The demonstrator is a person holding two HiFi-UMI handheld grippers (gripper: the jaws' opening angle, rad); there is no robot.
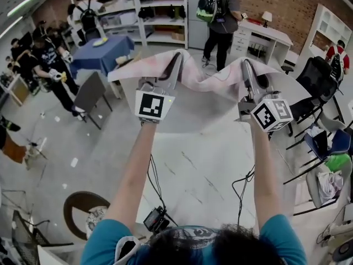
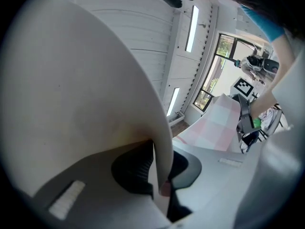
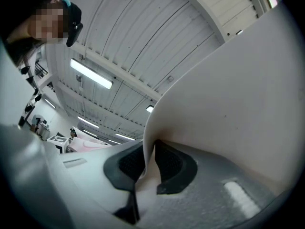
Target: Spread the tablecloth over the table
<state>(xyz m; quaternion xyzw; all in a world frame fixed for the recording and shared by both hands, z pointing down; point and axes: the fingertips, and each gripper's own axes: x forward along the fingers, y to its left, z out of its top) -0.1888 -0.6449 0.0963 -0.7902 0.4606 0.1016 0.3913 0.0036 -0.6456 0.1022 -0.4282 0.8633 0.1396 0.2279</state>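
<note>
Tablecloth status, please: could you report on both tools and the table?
Left tool, right tool: both shut on pale pink checked fabric tablecloth. Cloth raised, not yet spread. White marble-look table bare below.

Table (image 1: 204, 170): white top, faint grey veining; far end shaded under the lifted tablecloth (image 1: 204, 79), contact between them not discernible. Floor (image 1: 110, 142): grey, small white scraps (image 1: 74, 162) lying at left. Rear table (image 1: 107, 54): blue cover, pale dish (image 1: 100, 42) on it.

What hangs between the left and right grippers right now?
Only the tablecloth: it sags slightly between the left gripper and right gripper, each pinching an edge, above the white table. The head view shows it.
</note>
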